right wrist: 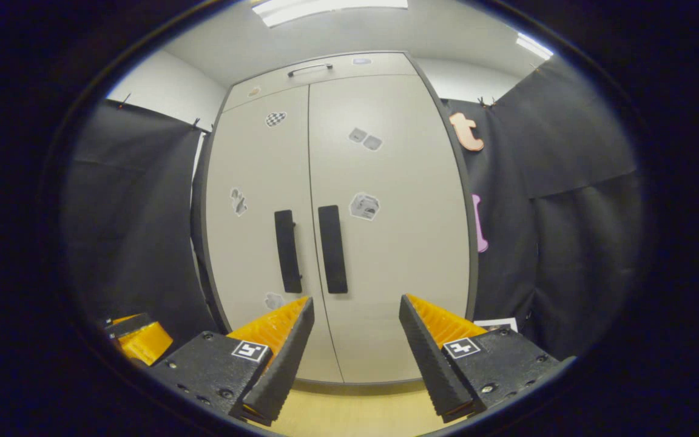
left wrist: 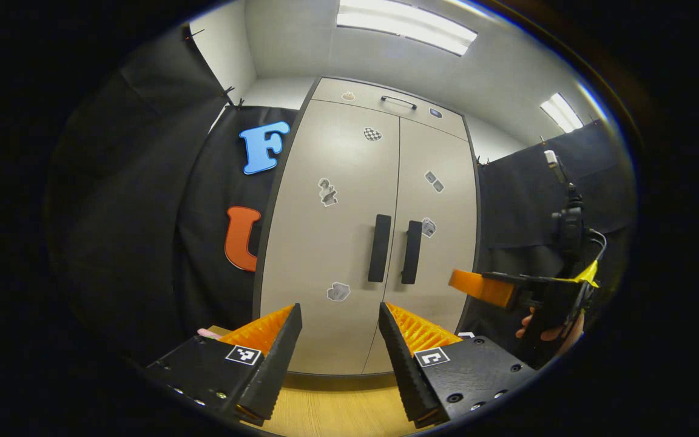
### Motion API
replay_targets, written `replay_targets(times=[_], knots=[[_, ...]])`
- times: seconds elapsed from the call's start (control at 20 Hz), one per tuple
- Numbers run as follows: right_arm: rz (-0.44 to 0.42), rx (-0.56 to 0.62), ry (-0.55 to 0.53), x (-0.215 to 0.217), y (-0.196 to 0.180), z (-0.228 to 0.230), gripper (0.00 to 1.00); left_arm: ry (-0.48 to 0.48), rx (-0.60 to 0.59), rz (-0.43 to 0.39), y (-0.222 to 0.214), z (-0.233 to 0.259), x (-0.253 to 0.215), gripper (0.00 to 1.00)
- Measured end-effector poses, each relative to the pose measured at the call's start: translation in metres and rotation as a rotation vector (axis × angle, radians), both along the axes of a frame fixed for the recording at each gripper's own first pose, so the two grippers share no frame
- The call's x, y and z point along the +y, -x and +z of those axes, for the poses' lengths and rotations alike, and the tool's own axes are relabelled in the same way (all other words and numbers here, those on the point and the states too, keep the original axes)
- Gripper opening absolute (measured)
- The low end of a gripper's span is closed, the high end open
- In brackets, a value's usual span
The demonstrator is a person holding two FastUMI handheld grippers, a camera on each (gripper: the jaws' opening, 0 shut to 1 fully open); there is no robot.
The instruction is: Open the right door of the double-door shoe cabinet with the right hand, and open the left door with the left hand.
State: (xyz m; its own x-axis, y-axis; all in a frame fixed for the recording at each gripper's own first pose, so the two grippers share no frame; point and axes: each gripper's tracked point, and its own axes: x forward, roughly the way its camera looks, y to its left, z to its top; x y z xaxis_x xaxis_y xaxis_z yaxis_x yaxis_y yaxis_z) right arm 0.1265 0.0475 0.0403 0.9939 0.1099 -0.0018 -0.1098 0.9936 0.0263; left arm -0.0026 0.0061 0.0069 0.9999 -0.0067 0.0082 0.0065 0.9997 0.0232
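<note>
A tall beige shoe cabinet (left wrist: pixel 349 200) stands ahead with both doors closed. Its left door (left wrist: pixel 331 243) and right door (left wrist: pixel 437 243) each carry a black vertical handle: the left handle (left wrist: pixel 379 247) and the right handle (left wrist: pixel 411 252). My left gripper (left wrist: pixel 340 315) is open, well short of the doors, below the handles. In the right gripper view the cabinet (right wrist: pixel 337 218) shows its left handle (right wrist: pixel 287 251) and right handle (right wrist: pixel 332 249); my right gripper (right wrist: pixel 355 309) is open, apart from them. The right gripper (left wrist: pixel 483 286), held by a hand (left wrist: pixel 547 331), appears at the right of the left gripper view.
Black cloth walls flank the cabinet on both sides. A wooden floor (left wrist: pixel 337 413) lies in front of it. A top drawer with a thin handle (left wrist: pixel 398 102) sits above the doors. Part of the left gripper (right wrist: pixel 137 337) shows at the lower left in the right gripper view.
</note>
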Motion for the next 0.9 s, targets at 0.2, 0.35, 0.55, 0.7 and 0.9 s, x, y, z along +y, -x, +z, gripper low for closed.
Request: replay_targets(times=[0.2, 0.35, 0.55, 0.7, 0.9], knots=[[-0.005, -0.011, 0.022, 0.016, -0.047, 0.013, 0.9, 0.002, 0.0, 0.02, 0.006, 0.001, 0.013, 0.76], [-0.025, 0.001, 0.071, 0.022, -0.075, 0.01, 0.9, 0.01, -0.002, 0.037, 0.005, 0.003, 0.023, 0.76], [-0.05, 0.021, 0.09, 0.027, -0.105, 0.009, 0.84, 0.016, -0.008, 0.057, 0.007, 0.004, 0.035, 0.76], [-0.063, 0.032, 0.081, 0.025, -0.121, 0.013, 0.88, 0.021, -0.003, 0.069, 0.006, 0.004, 0.042, 0.76], [-0.078, 0.039, 0.062, 0.023, -0.13, 0.016, 0.84, 0.022, 0.003, 0.075, 0.003, 0.002, 0.046, 0.76]])
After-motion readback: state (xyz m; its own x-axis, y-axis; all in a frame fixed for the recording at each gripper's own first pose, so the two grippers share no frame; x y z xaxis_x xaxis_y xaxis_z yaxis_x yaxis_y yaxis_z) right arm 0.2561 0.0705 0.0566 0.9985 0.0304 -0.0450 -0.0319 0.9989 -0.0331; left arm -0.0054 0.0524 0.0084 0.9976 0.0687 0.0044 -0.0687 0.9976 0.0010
